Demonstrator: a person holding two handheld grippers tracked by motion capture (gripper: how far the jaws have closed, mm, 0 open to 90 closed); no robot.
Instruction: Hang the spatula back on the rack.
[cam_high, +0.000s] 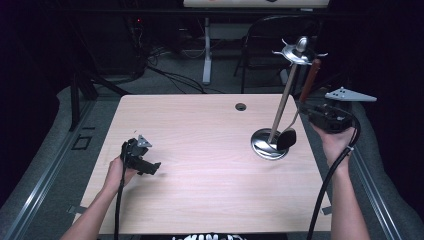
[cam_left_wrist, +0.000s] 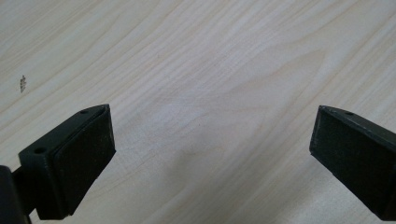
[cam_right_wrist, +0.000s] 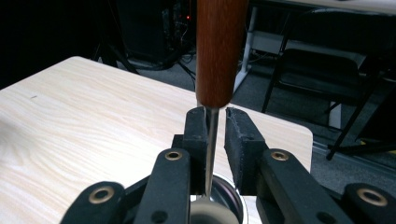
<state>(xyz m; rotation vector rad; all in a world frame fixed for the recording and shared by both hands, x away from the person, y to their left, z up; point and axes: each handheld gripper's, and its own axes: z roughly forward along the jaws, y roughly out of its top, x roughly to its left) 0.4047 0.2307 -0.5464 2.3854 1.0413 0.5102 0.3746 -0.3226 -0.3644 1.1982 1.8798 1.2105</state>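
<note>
My right gripper (cam_right_wrist: 215, 140) is clamped on one utensil's metal shank (cam_right_wrist: 211, 149), just below its wooden handle (cam_right_wrist: 219, 51); its dark head (cam_high: 286, 138) appears from above, hanging over the one stand's round base (cam_high: 263, 146). My left gripper (cam_left_wrist: 212, 154) is spread wide over bare table (cam_left_wrist: 210, 70). No writing legible.

The high view looks forward and down from the person's side onto the whole pale wooden table (cam_high: 200, 145), with dark floor beyond its far edge. The left gripper view faces almost straight down, very close to the bare wood grain (cam_left_wrist: 210, 70) near the table's left edge. The right gripper view looks low across the table's far right corner (cam_right_wrist: 289, 130) toward a black folding chair (cam_right_wrist: 327, 70), which the high view (cam_high: 265, 35) shares.
</note>
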